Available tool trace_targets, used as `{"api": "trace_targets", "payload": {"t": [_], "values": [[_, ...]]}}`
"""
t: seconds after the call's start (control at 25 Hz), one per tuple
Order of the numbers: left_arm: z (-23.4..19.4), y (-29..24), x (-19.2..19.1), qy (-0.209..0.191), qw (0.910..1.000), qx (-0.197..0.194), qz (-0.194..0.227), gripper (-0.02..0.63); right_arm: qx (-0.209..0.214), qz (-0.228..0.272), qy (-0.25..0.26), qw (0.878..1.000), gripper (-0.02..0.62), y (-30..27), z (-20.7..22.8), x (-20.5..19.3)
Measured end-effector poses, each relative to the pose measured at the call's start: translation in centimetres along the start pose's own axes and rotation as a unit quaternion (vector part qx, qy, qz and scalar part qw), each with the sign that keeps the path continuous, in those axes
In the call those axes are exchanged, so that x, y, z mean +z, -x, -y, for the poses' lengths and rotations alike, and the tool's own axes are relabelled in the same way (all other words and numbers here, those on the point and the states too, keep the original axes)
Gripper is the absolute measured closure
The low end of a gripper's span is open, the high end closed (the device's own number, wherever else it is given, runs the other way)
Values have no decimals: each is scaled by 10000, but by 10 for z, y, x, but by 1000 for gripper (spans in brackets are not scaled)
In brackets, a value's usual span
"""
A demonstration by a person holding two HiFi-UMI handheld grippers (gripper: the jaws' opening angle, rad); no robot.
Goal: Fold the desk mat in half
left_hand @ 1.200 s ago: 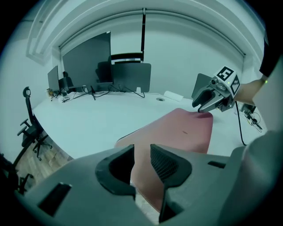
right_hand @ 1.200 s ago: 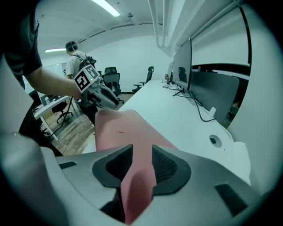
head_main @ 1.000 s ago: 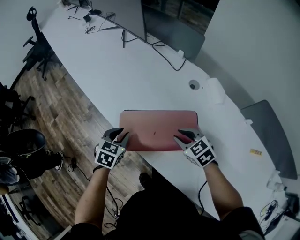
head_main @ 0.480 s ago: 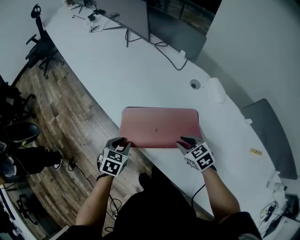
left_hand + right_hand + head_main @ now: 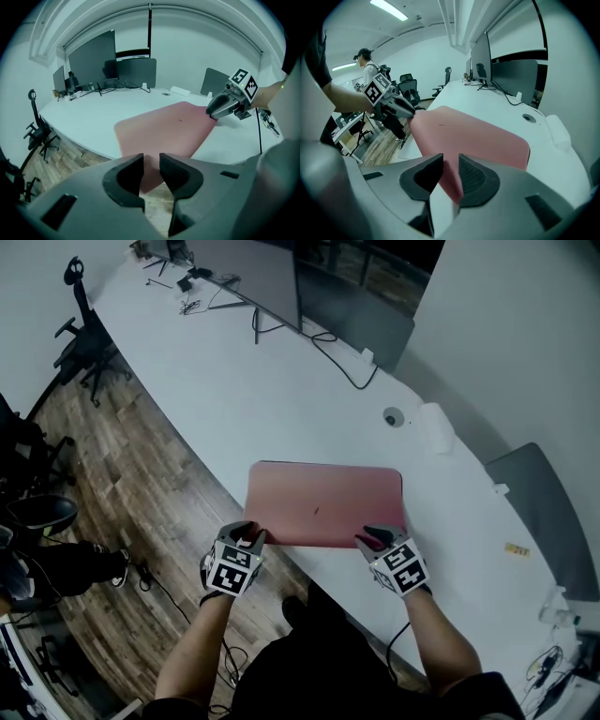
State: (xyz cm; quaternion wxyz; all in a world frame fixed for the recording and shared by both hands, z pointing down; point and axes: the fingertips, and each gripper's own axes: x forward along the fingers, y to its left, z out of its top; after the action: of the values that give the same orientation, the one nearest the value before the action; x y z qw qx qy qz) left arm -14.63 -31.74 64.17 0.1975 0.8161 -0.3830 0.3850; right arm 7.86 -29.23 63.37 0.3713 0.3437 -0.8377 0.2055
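Near corners of the desk mat (image 5: 323, 502) pinched, ready to fold.
My left gripper (image 5: 253, 538) is closed narrow on the mat's near-left corner and my right gripper (image 5: 372, 538) on its near-right corner. The pink mat lies flat on the white desk (image 5: 234, 390), its near edge just past the desk's rim. It looks thin, light and floppy, likely to sag between my grips. I judge the corners the right hold, lifted evenly toward the far edge.

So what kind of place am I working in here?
Most likely an open-plan office: a long white desk, monitors with cables at its far end, and rolling office chairs on a wooden floor.
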Motion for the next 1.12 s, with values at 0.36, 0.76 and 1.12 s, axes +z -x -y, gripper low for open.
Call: {"api": "trace_targets", "payload": {"t": [0.36,0.76,1.12], "values": [[-2,-14,-9,61,9998,-88,-143,500,-73,-132,-45,9999,492,-10,-1,-10],[-4,28,18,368,9979,18,532,502,-503,177,16,9986,526,19,-3,11],[11,91,31,527,9896,-145,1330,502,-727,880,-434,9925,560,81,-34,43]]}}
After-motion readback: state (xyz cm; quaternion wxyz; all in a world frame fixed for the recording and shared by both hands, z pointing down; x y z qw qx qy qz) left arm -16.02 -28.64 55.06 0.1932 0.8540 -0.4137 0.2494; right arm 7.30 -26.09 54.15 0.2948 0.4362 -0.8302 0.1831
